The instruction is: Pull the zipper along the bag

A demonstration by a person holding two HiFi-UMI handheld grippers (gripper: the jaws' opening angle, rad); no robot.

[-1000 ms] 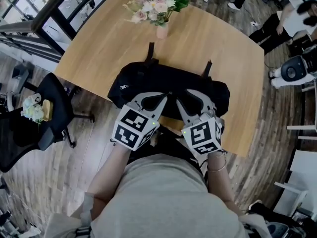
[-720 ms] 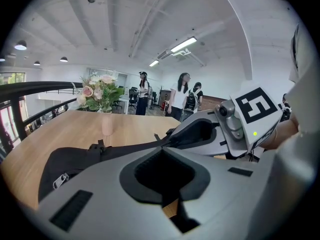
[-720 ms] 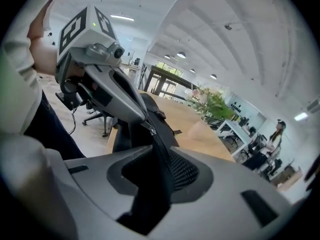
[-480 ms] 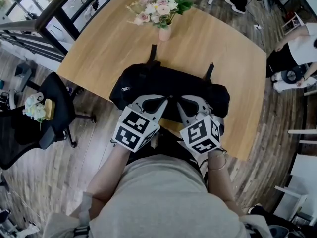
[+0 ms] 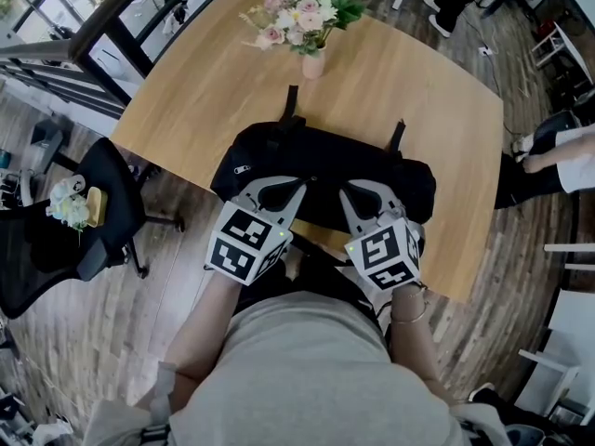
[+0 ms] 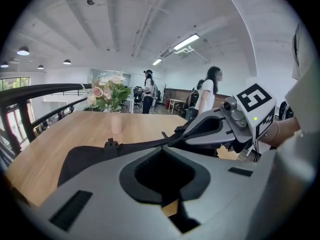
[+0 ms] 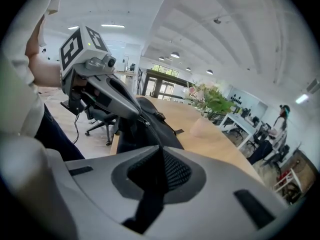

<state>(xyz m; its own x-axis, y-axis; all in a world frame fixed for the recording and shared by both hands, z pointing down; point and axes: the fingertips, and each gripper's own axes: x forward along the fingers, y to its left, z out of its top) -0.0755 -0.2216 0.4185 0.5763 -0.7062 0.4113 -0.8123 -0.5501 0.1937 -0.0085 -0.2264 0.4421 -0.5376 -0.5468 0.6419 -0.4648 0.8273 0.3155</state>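
Note:
A black bag (image 5: 325, 161) lies across the near part of the wooden table (image 5: 214, 82). Both grippers sit on its near top side, tips close together. My left gripper (image 5: 305, 182) is shut, pinching the bag's top fabric (image 7: 150, 129) beside the zipper line. My right gripper (image 5: 342, 191) has just been closing. Its jaws now hold a black strip (image 7: 145, 204) that looks like the zipper pull. In the left gripper view the bag (image 6: 85, 159) stretches away to the left, and the right gripper (image 6: 176, 134) comes in from the right.
A pink vase of flowers (image 5: 307, 26) stands on the table behind the bag. Two bag straps (image 5: 290, 100) point toward it. A black office chair (image 5: 102, 203) stands on the floor at left. A person's legs (image 5: 548, 161) show at the right edge.
My right gripper's jaws went from wide open to closed on the black strip. Both hands stayed in place on the bag. People at the far right moved.

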